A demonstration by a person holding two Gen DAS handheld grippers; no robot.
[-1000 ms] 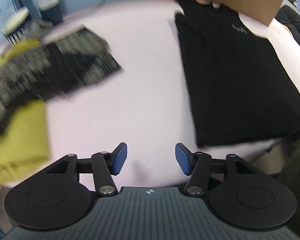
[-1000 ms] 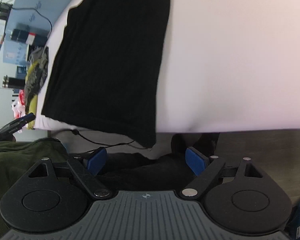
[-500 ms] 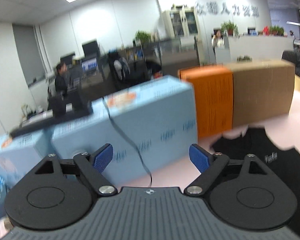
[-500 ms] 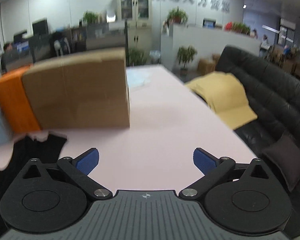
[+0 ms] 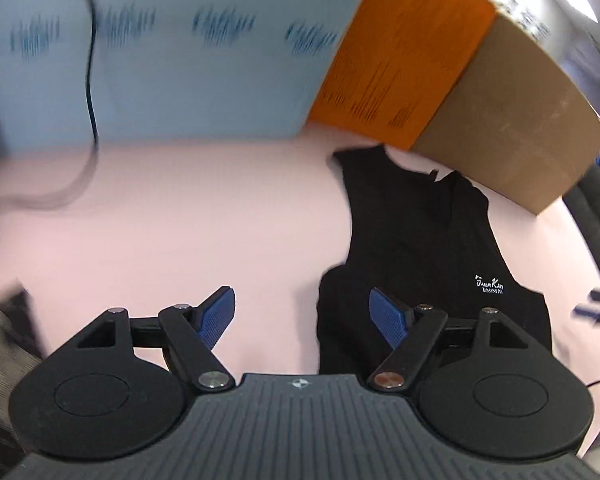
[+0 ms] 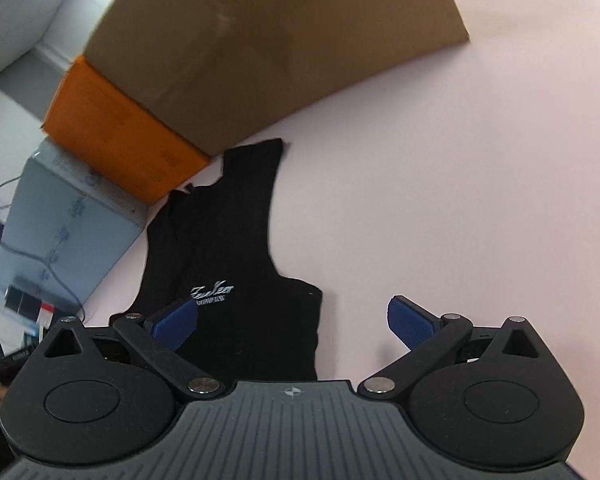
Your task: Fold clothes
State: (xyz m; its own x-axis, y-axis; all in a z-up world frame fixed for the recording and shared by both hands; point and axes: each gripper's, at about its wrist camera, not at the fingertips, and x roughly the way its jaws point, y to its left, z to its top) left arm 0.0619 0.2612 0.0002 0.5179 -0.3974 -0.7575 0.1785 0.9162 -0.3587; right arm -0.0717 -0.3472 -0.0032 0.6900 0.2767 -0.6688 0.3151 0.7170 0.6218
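The left gripper (image 5: 302, 316) has a dark grey body with thin ridges running along it and a tiny white cross mark at its front edge. On each side sits a big round black disc with a smaller circle pressed into it. Black bars with shiny silver screws lead out to the fingers (image 5: 216, 314), which have blue pads with a bumpy surface. The right gripper (image 6: 292, 320) looks the same: grey ridged body, black discs, silver screws and blue fingers (image 6: 410, 322).
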